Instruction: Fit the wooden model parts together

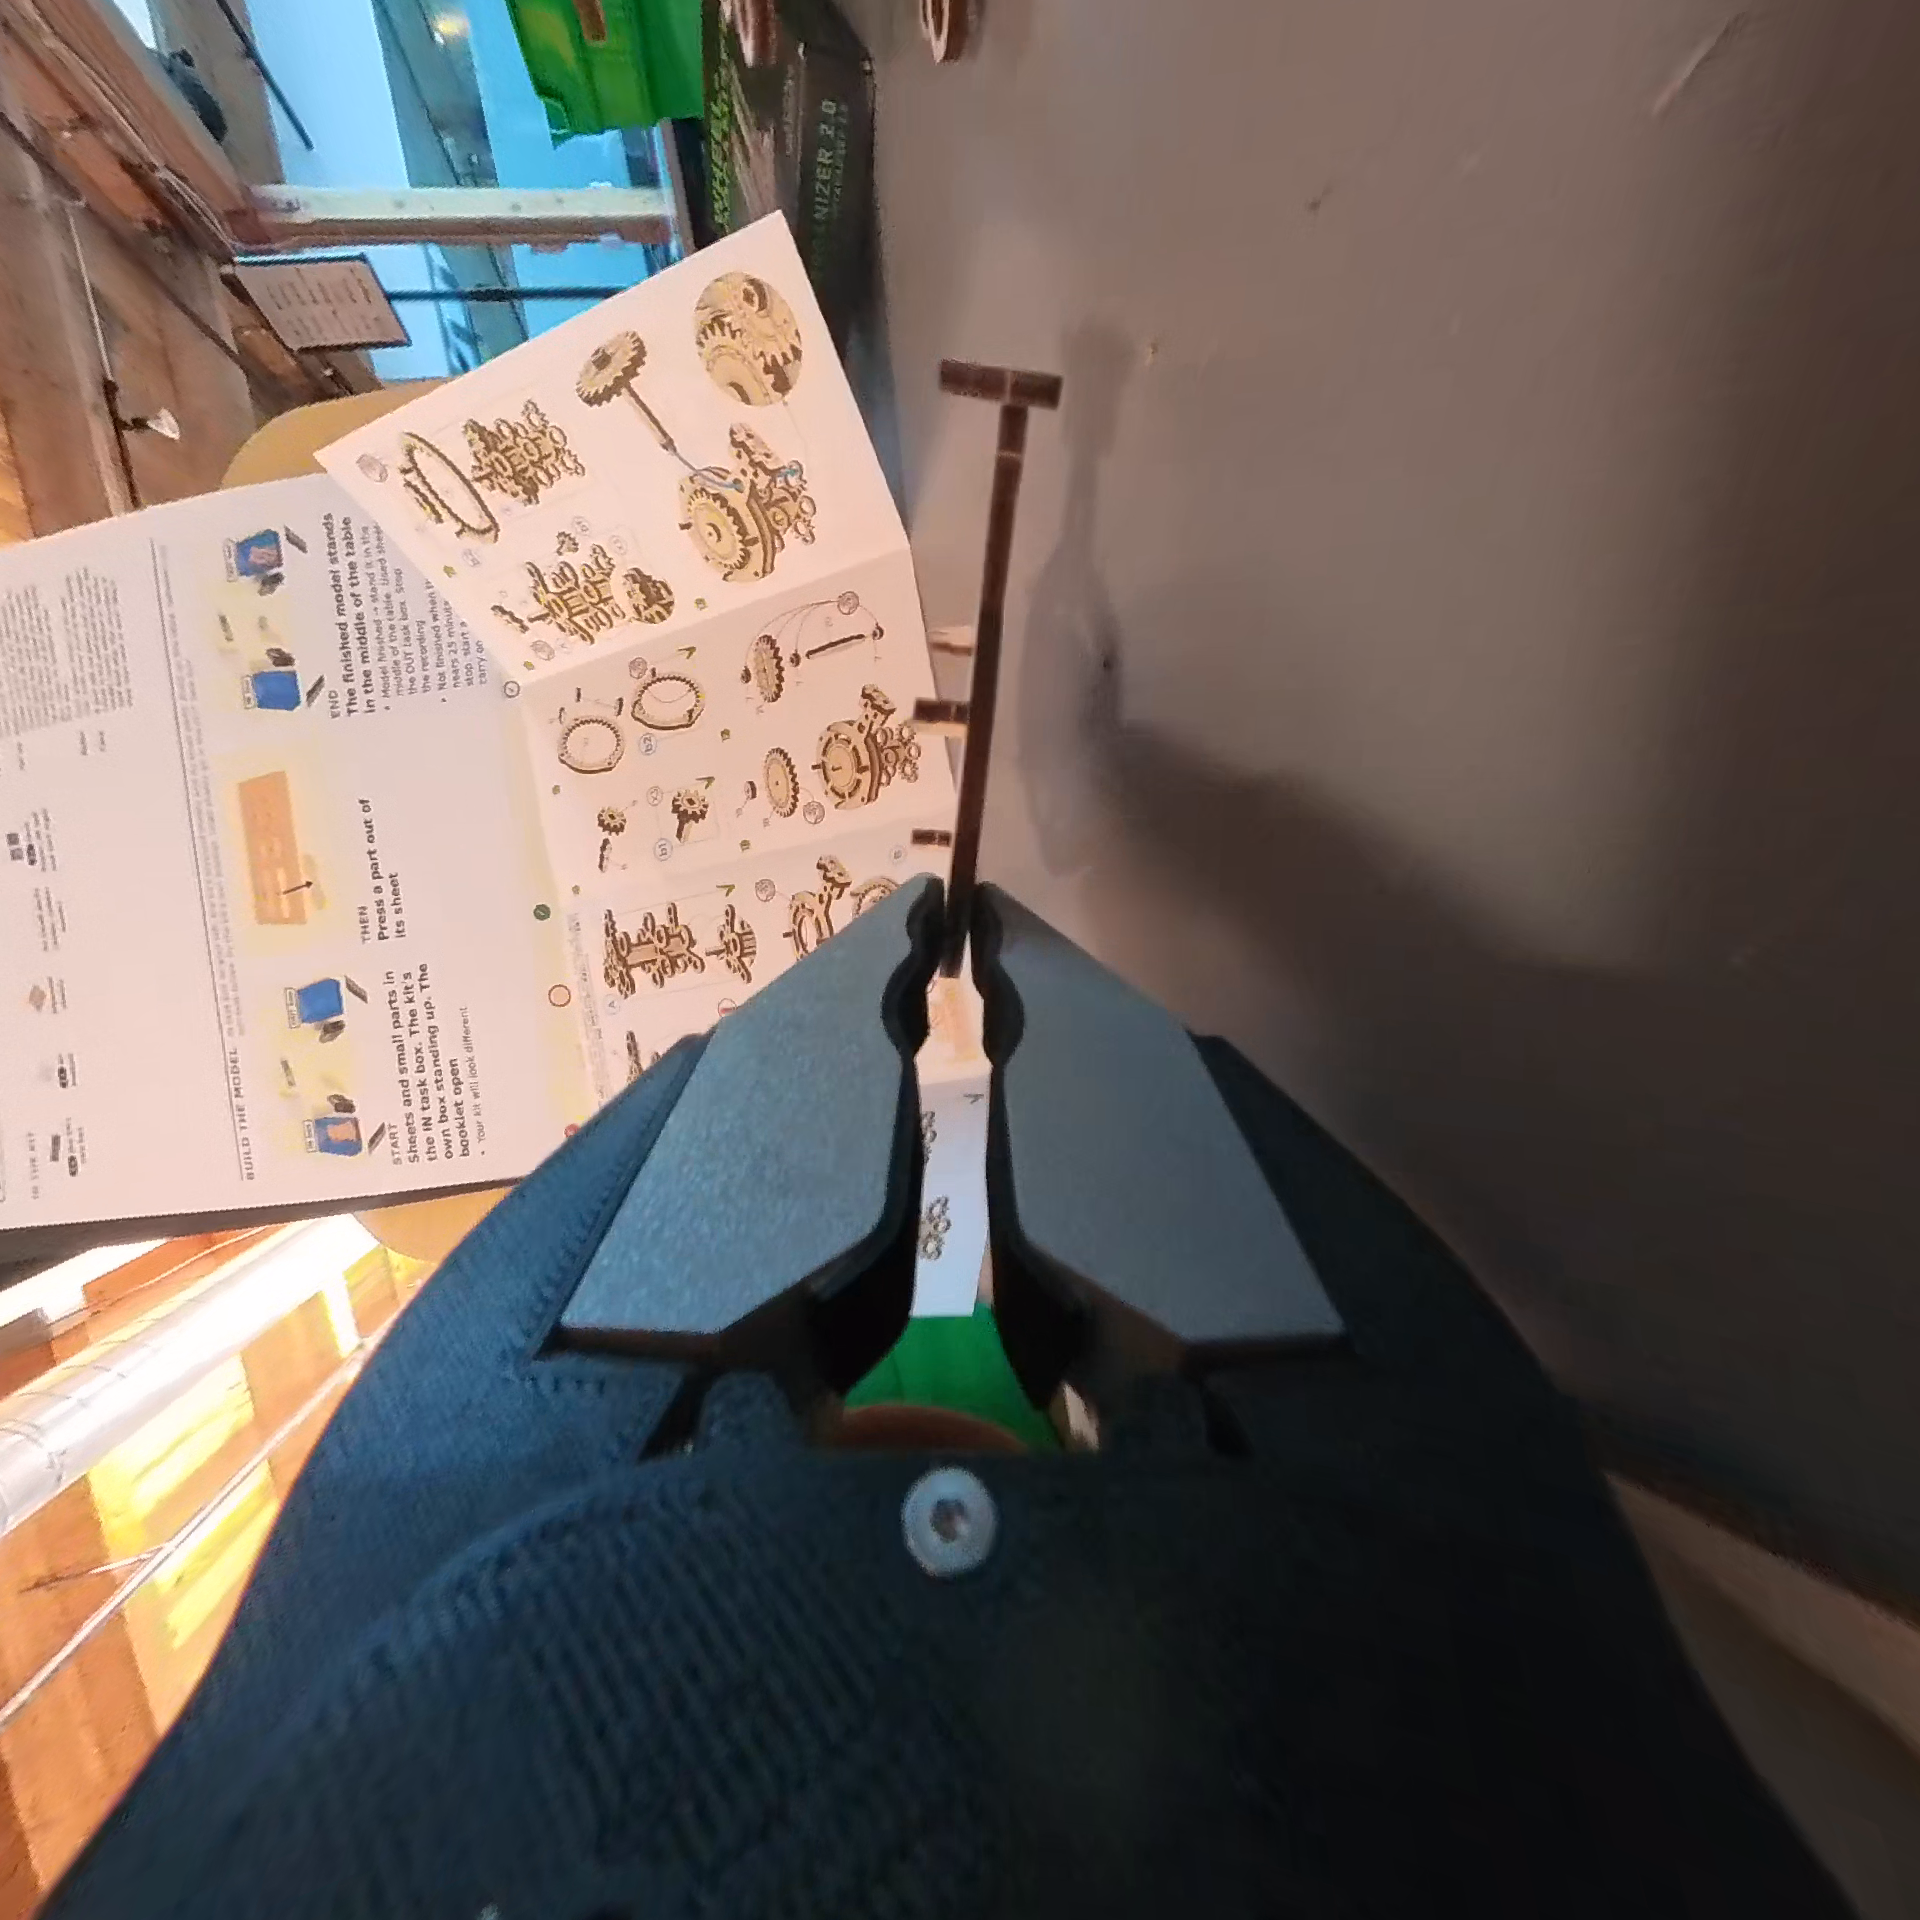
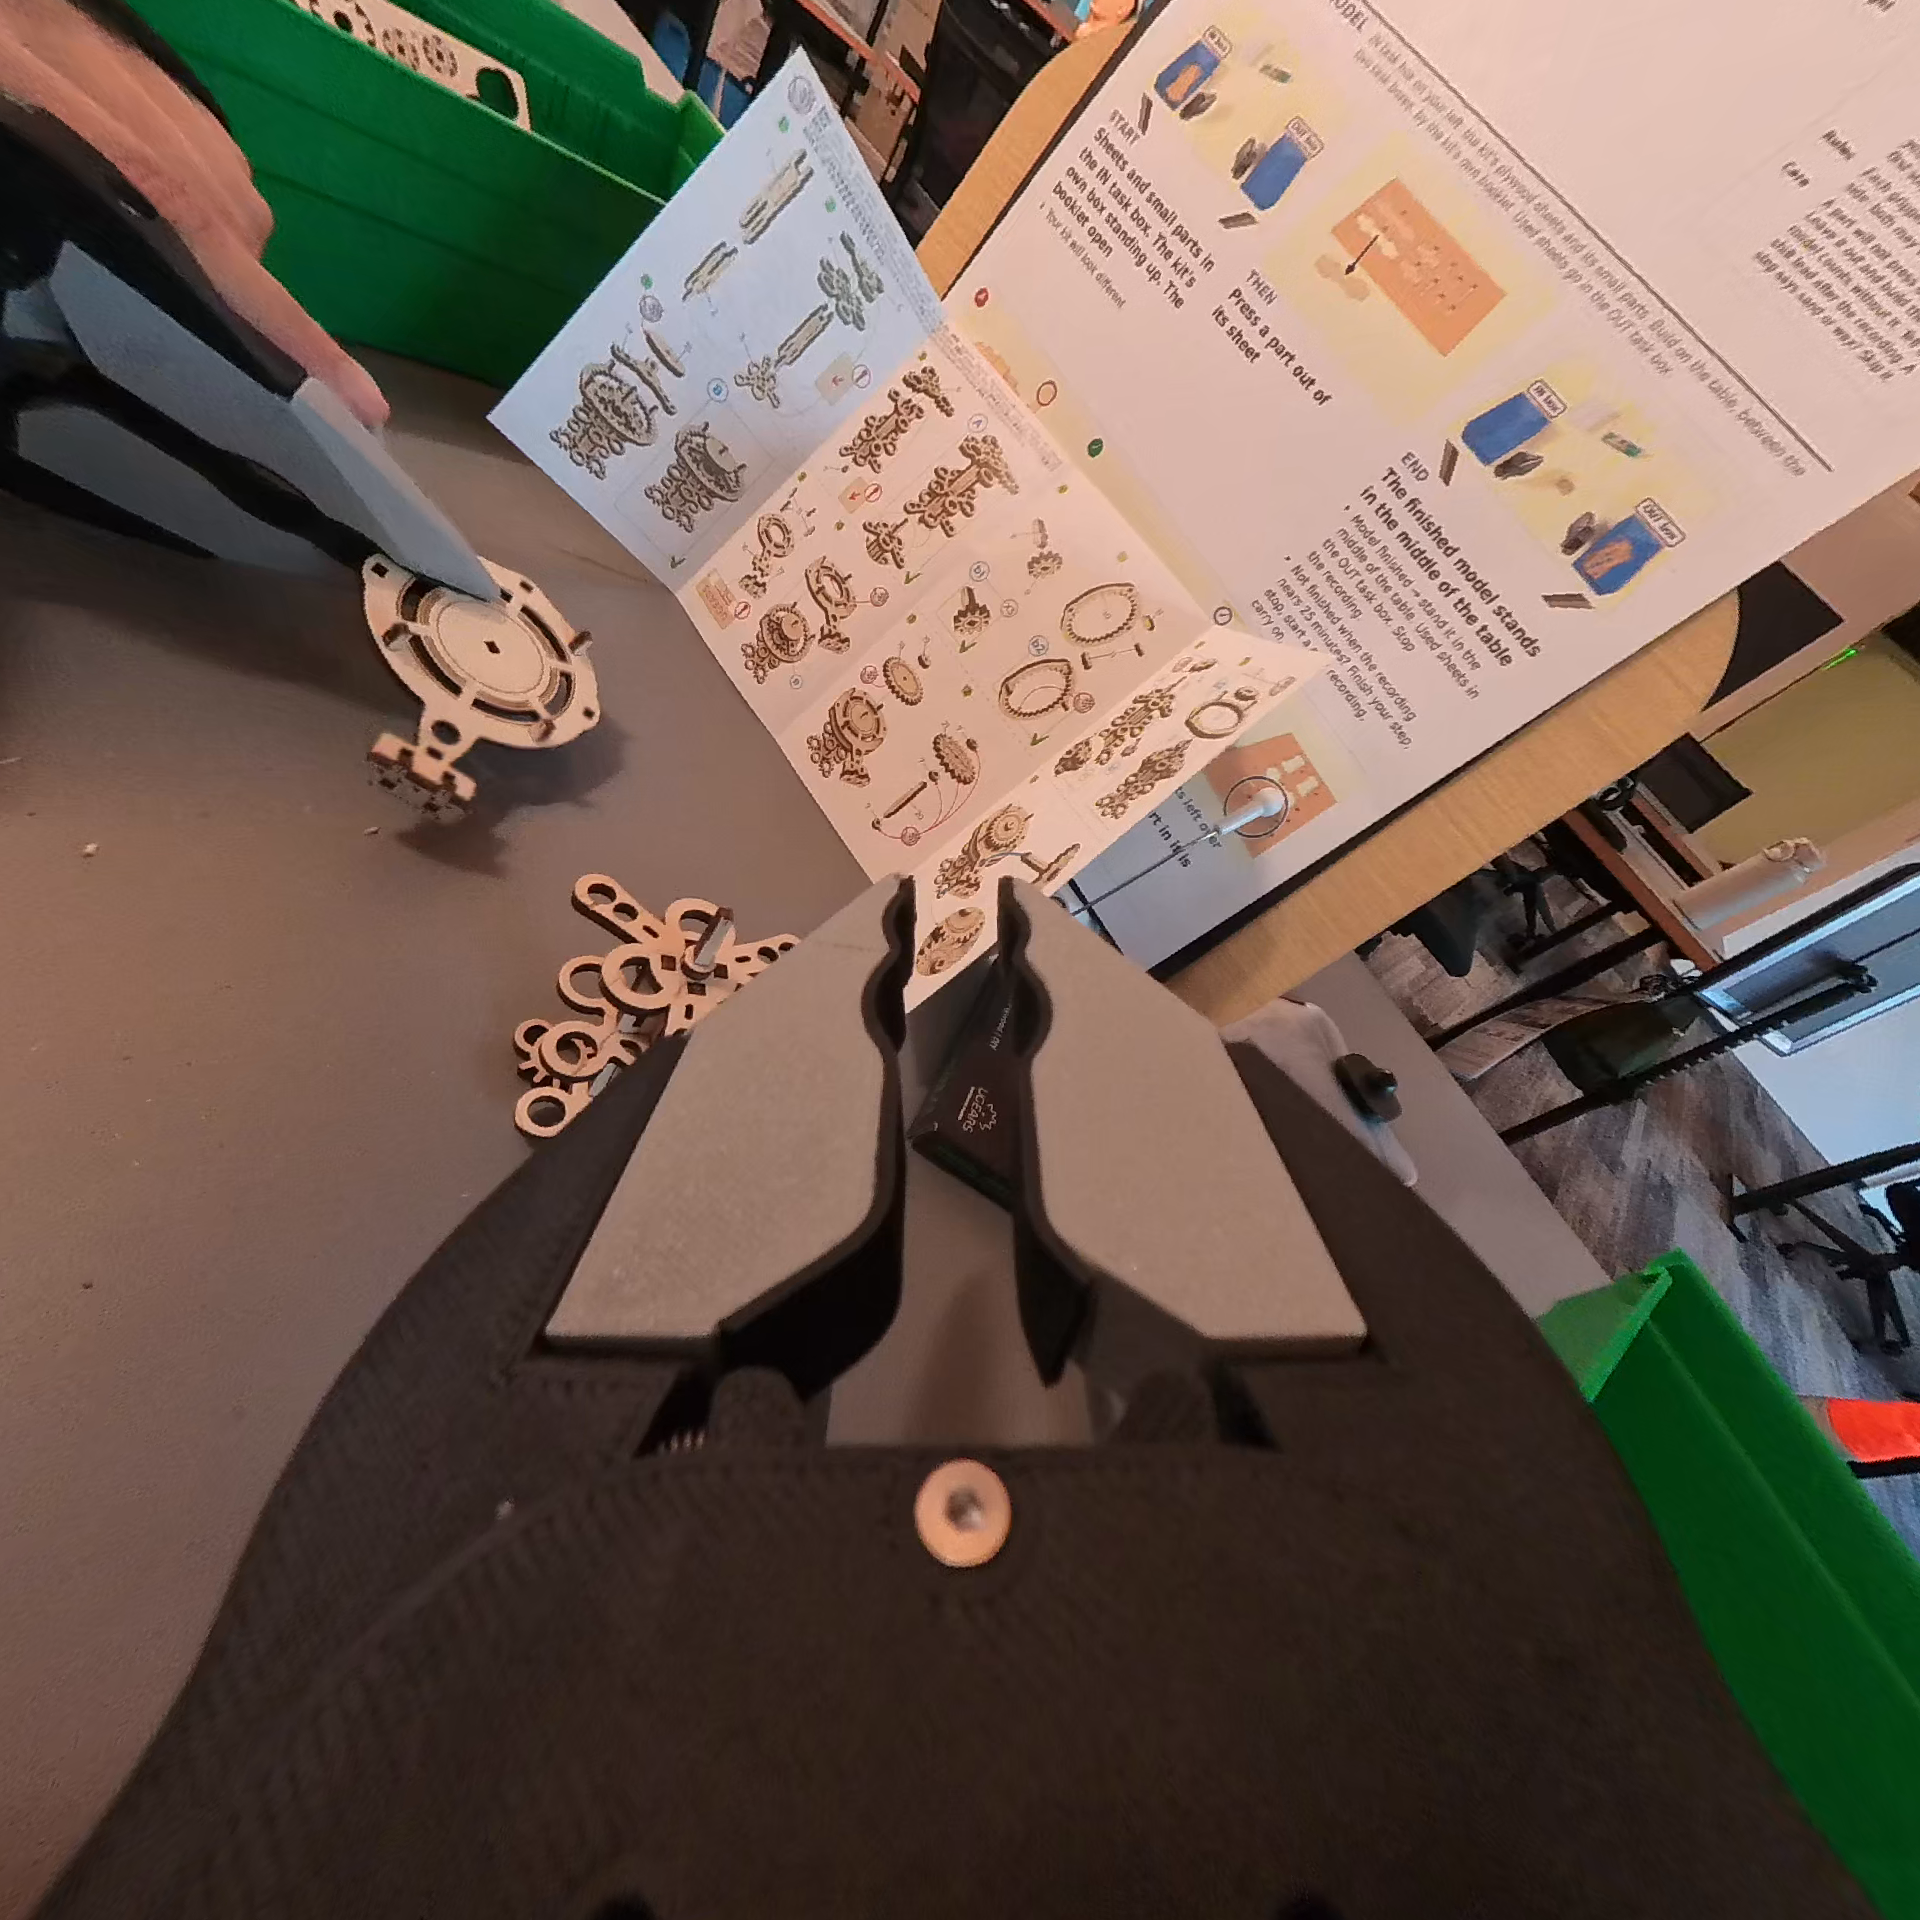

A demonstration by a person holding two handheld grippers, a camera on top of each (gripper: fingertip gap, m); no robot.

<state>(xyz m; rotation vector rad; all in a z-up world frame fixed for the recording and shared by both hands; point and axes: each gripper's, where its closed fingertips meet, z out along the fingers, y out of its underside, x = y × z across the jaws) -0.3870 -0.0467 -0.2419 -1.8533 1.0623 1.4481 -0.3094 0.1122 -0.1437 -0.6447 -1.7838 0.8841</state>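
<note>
My left gripper (image 1: 961,904) is turned on its side and shut on a flat round wooden disc part (image 1: 987,623), seen edge-on with its tabbed end (image 1: 1000,382) farthest away. In the right wrist view the same disc (image 2: 488,655) hangs from the left gripper's fingertips (image 2: 447,561), slotted, with a tab (image 2: 421,769) pointing down at the grey table (image 2: 208,1039). A wooden sub-assembly of joined rings (image 2: 644,997) lies flat on the table just left of my right gripper (image 2: 956,904), which is open and empty.
A folded instruction booklet (image 2: 883,540) stands open behind the parts, beside a large printed sheet (image 2: 1455,312) on cardboard. Green bins stand at the back left (image 2: 416,208) and front right (image 2: 1766,1507). A small dark box (image 2: 966,1101) lies beyond the right gripper. A person's hand (image 2: 156,187) holds the left gripper. About 20 cm separates my left fingertips from my right.
</note>
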